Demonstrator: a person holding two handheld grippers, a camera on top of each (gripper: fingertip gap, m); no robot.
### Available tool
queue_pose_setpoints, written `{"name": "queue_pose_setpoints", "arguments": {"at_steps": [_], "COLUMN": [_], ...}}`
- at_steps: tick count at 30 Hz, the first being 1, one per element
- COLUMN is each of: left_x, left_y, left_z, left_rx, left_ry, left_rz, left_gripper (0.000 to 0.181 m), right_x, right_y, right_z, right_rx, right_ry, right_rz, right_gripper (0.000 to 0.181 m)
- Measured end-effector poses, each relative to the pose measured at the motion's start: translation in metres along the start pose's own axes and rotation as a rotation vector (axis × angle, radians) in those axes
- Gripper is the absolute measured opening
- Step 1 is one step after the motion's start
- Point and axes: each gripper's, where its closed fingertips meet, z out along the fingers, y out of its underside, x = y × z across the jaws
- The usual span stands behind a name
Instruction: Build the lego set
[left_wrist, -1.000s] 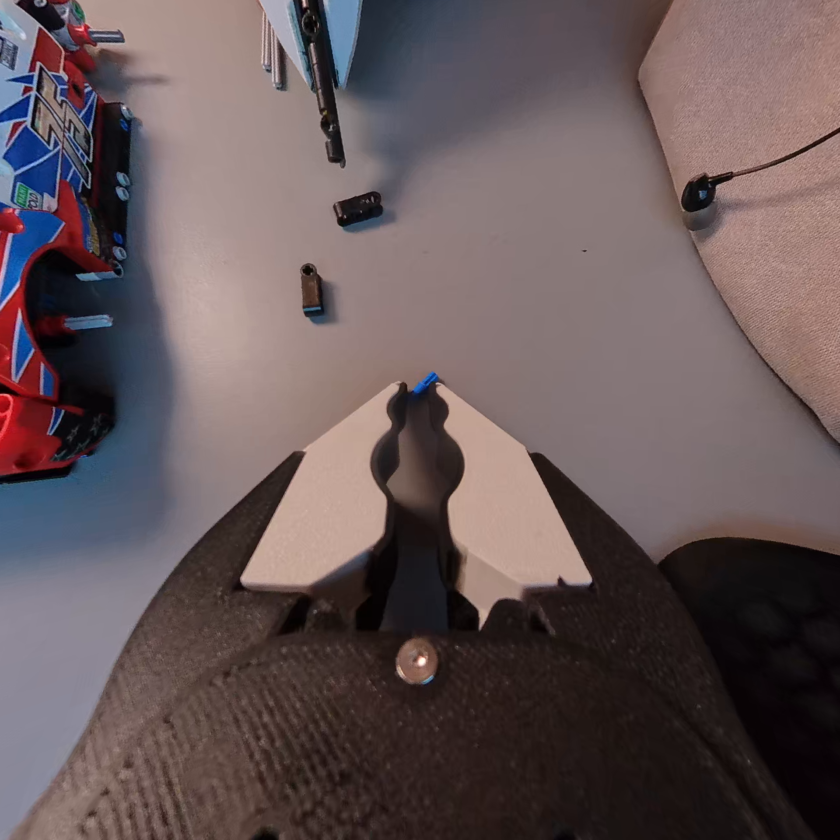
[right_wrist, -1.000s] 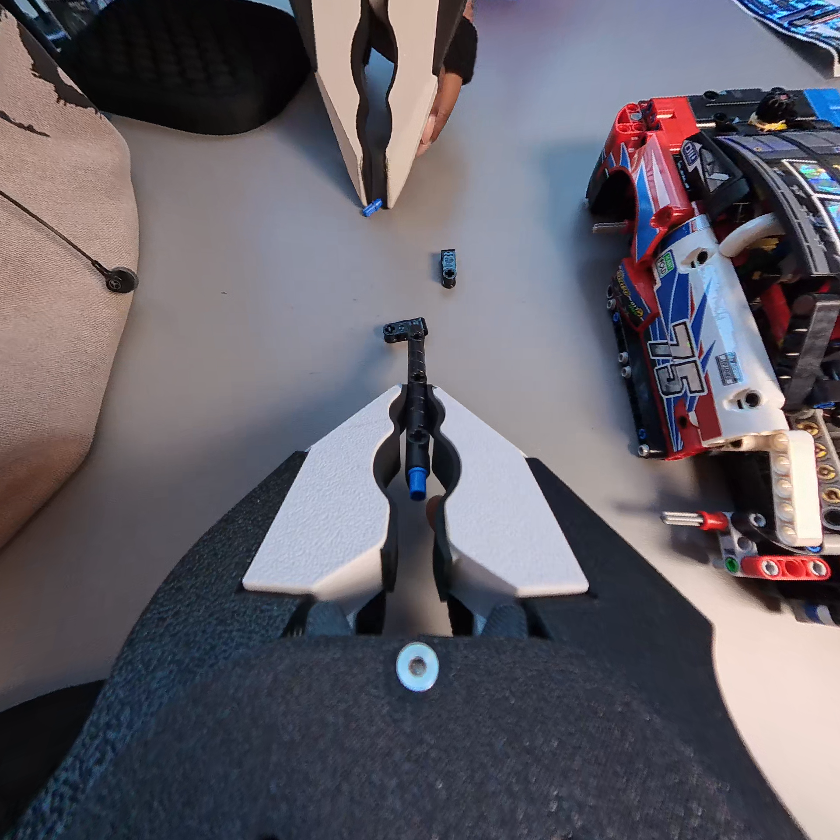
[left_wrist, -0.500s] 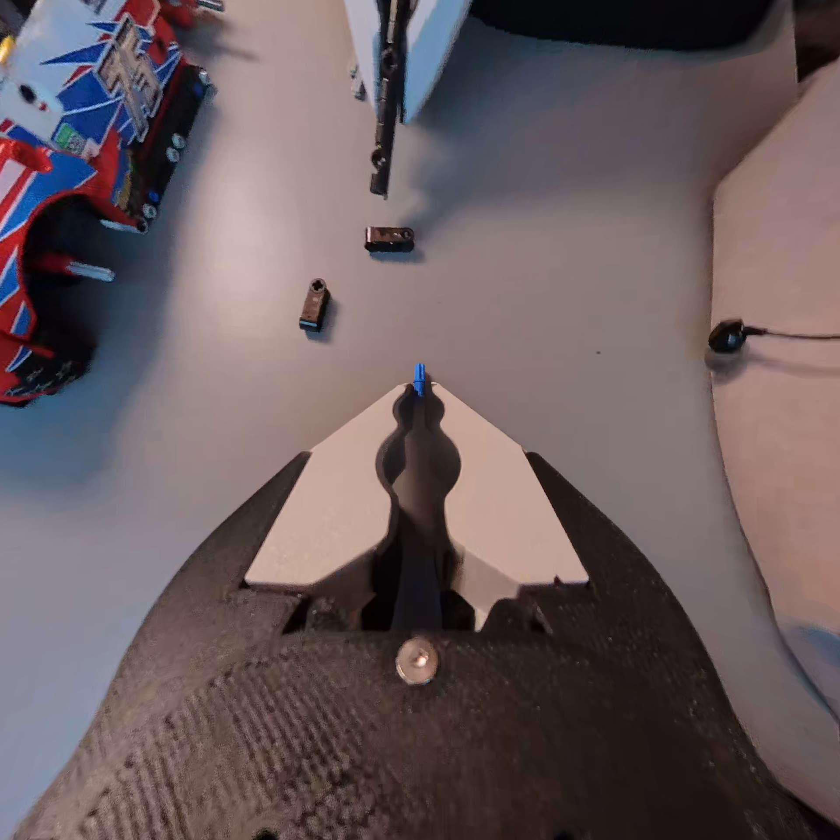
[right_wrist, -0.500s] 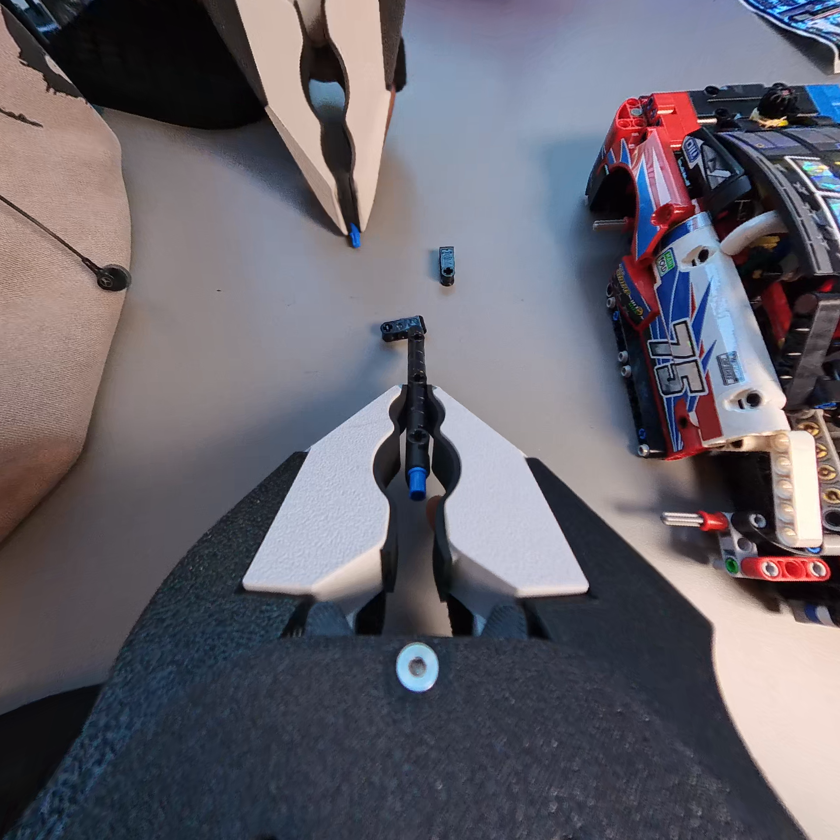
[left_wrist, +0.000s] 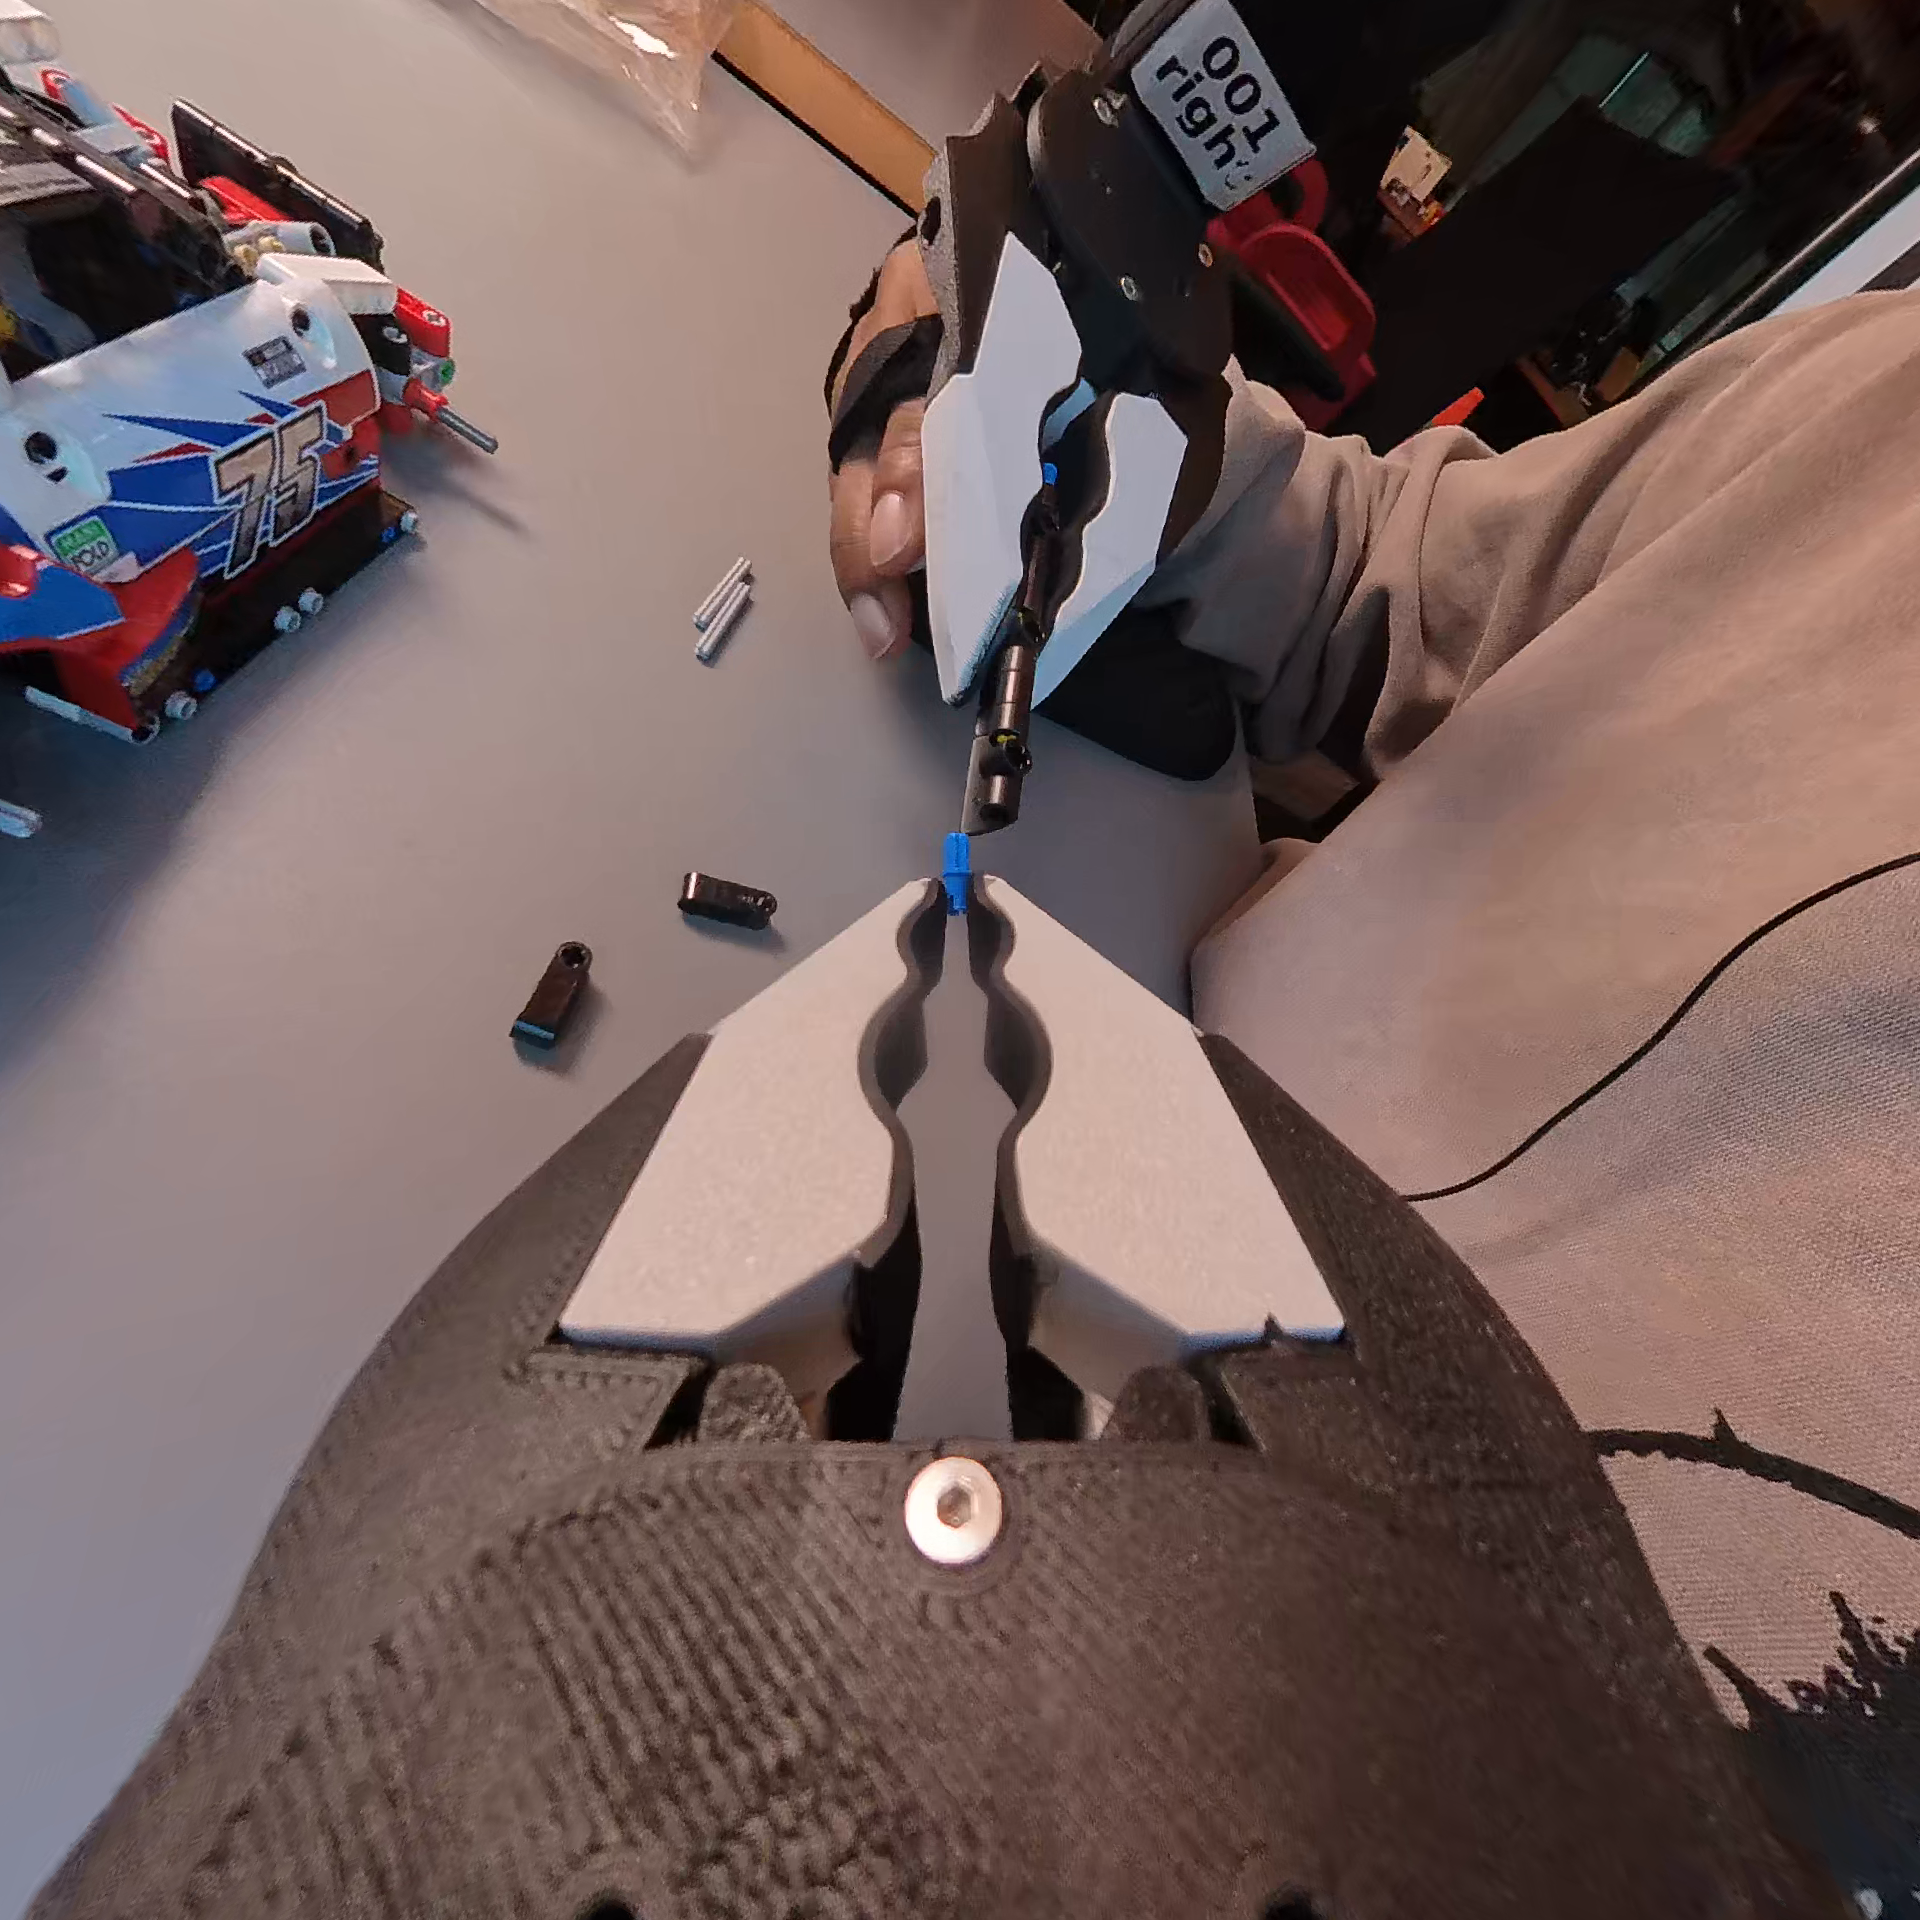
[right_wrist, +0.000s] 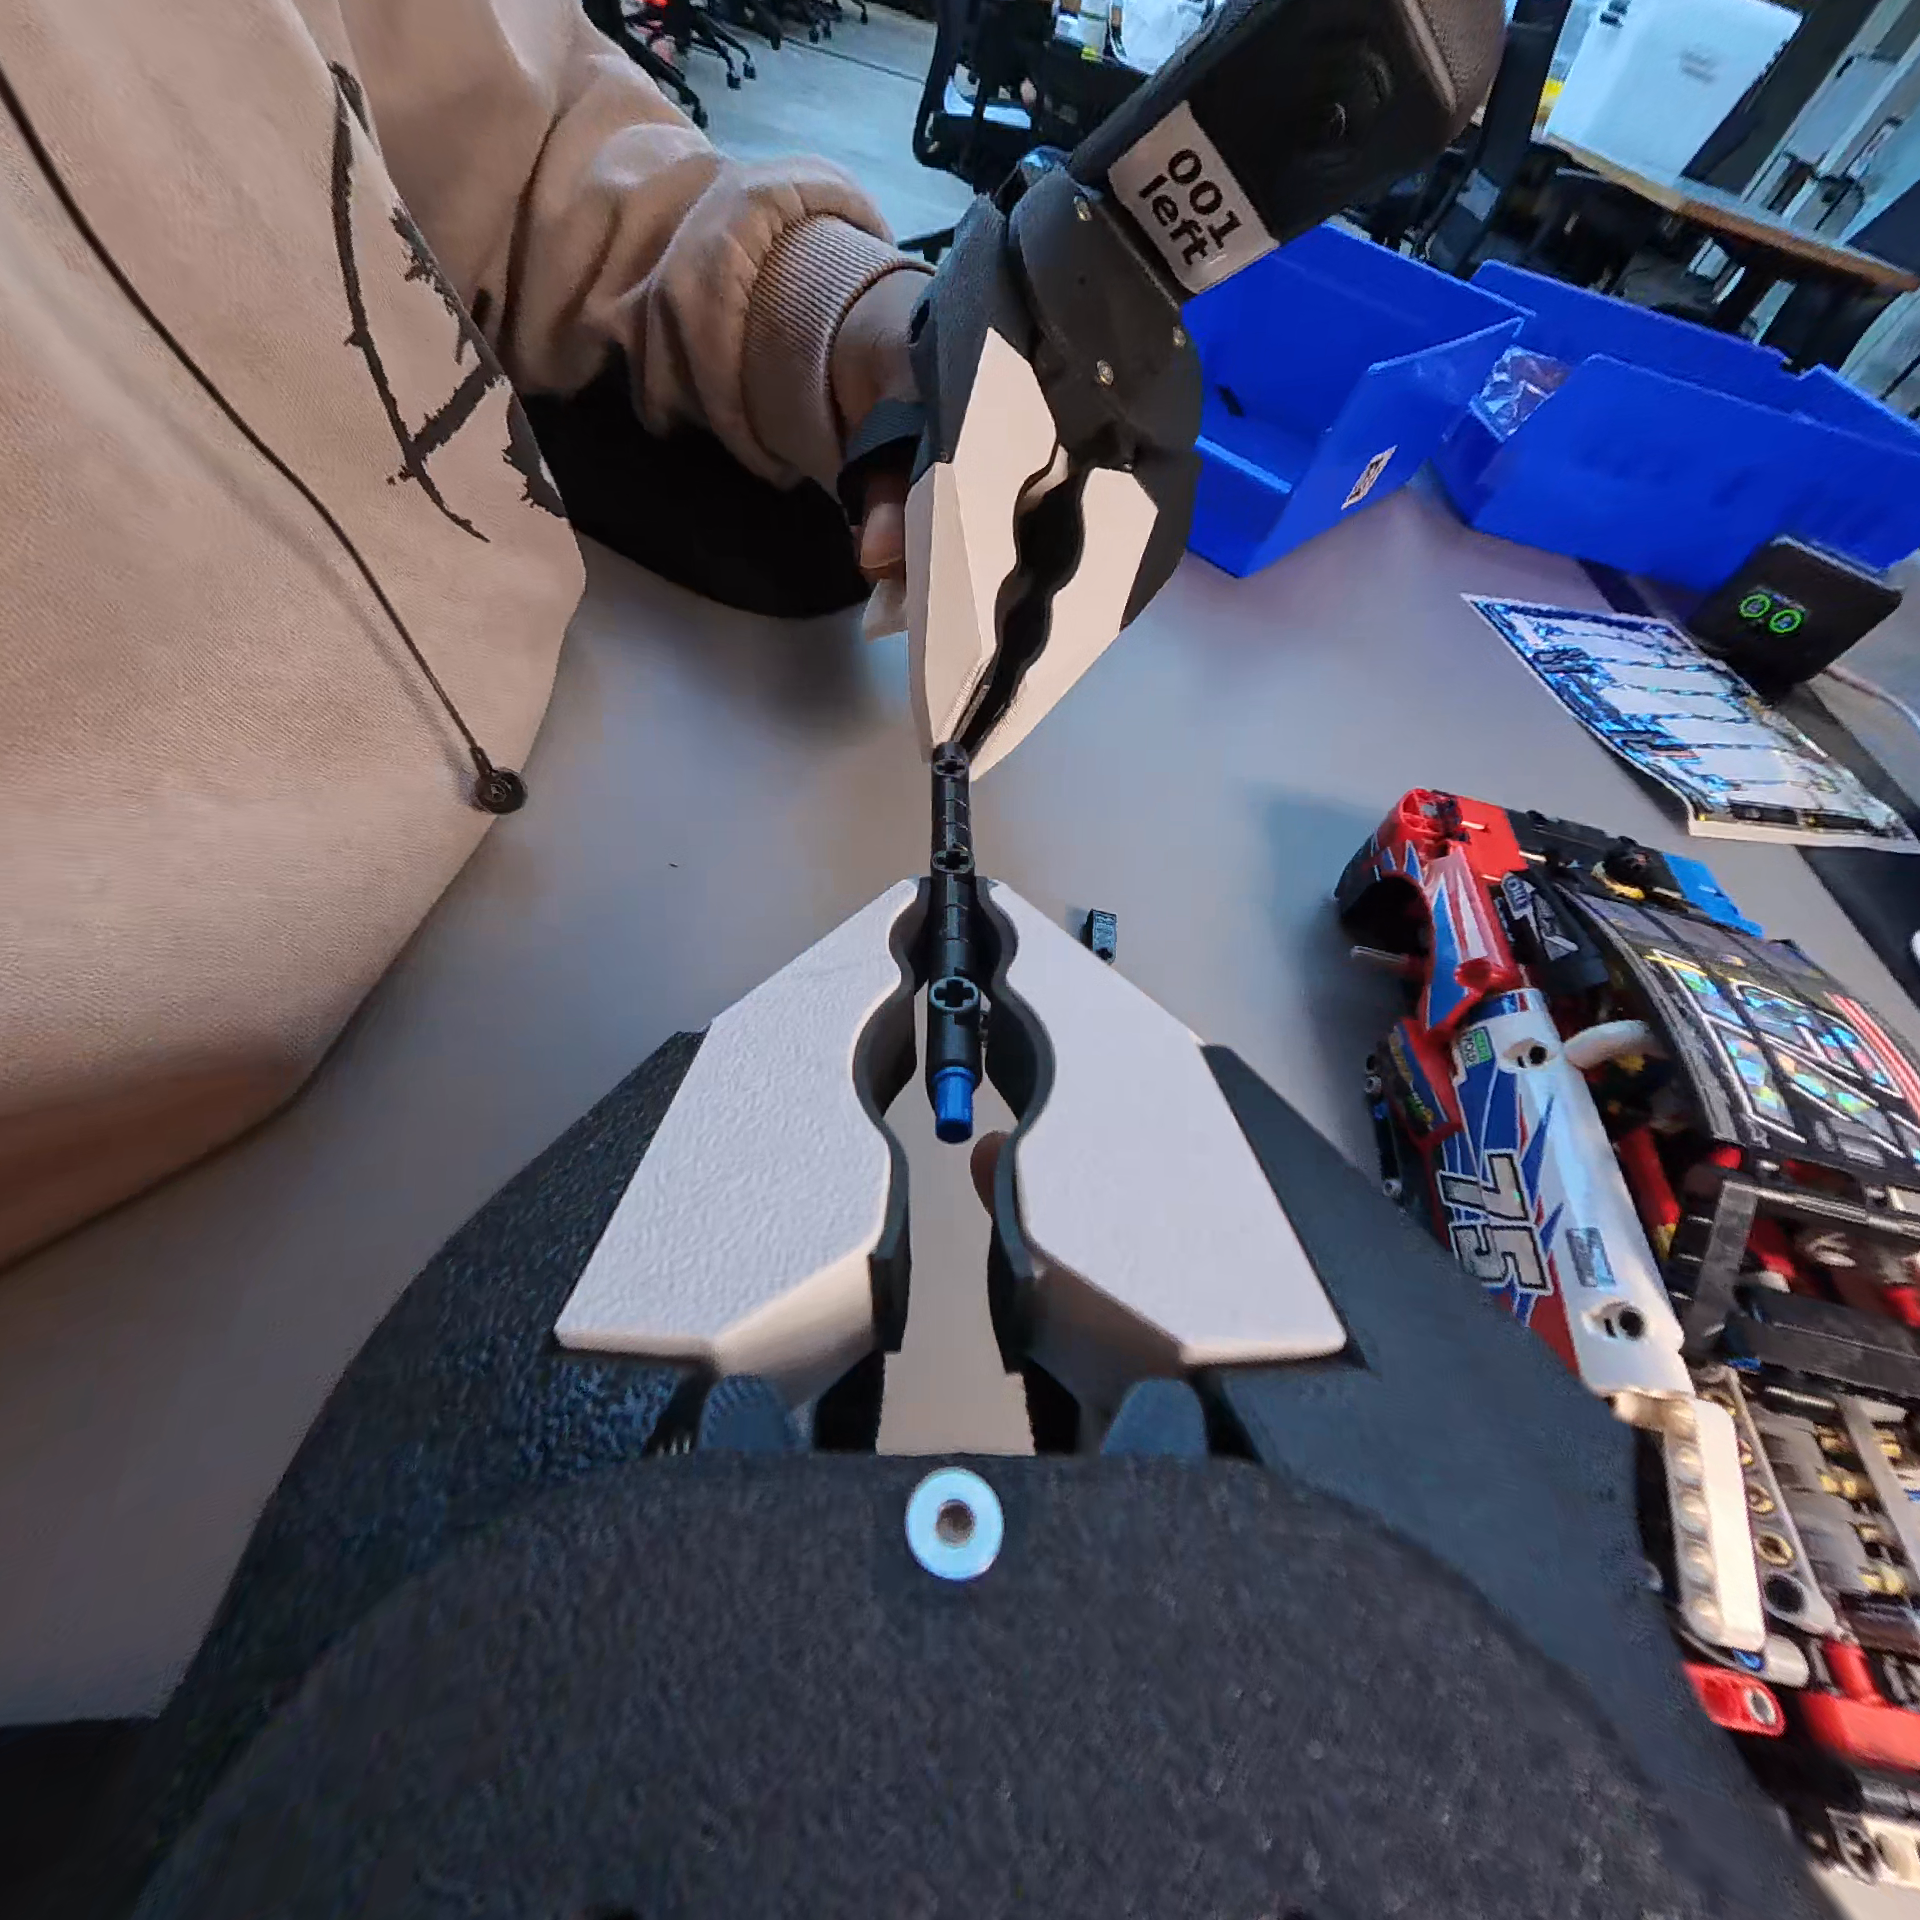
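Note:
My left gripper (left_wrist: 954, 894) is shut on a small blue pin (left_wrist: 954, 864) that sticks out of its tips. My right gripper (right_wrist: 951, 885) is shut on a long black beam (right_wrist: 950, 831) with a blue pin (right_wrist: 951, 1107) in its near end. Both are held above the table, tips facing each other. In the left wrist view the beam's free end (left_wrist: 994, 774) sits just beyond the blue pin, touching or nearly so. In the right wrist view the left gripper (right_wrist: 961, 740) meets the beam's far end and hides the pin. The red, white and blue lego car (right_wrist: 1538, 1143) stands at the right.
Two loose black connectors (left_wrist: 727, 899) (left_wrist: 554, 992) and grey axles (left_wrist: 722, 608) lie on the grey table near the car (left_wrist: 187, 468). Blue bins (right_wrist: 1351, 416), an instruction sheet (right_wrist: 1683, 717) and a black device (right_wrist: 1787, 613) stand behind. The person's beige sweatshirt (right_wrist: 208, 520) is close by. Tip to tip, the grippers are about 4 centimetres apart.
Both grippers have lifted off the table and tilted up toward each other. The blue pin has moved up to the free end of the black beam.

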Motion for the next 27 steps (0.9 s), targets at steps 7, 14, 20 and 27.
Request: {"name": "queue_pose_setpoints", "arguments": {"at_steps": [7,14,20,27], "left_x": [0.006,0.0082,0.0082,0.0089], "left_y": [-0.0028,-0.0004,0.0022,0.002], "left_z": [-0.0012,0.0004,0.0005,-0.0007], "left_rx": [0.019,0.015,0.009,0.015], "left_ry": [0.033,0.037,0.037,0.038], "left_rz": [-0.011,-0.002,0.002,0.004], "left_gripper": [0.002,0.002,0.002,0.002], "right_x": [-0.0021,-0.0034,-0.0041,-0.0041], "right_y": [0.0034,-0.0001,0.0027,0.0069], "right_z": [0.0003,0.0003,0.0035,0.0045], "right_rx": [0.022,0.087,0.086,0.063], "right_ry": [-0.049,-0.121,-0.165,-0.165], "right_rz": [0.04,0.143,0.194,0.195], "right_gripper": [0.003,0.003,0.003,0.003]}}
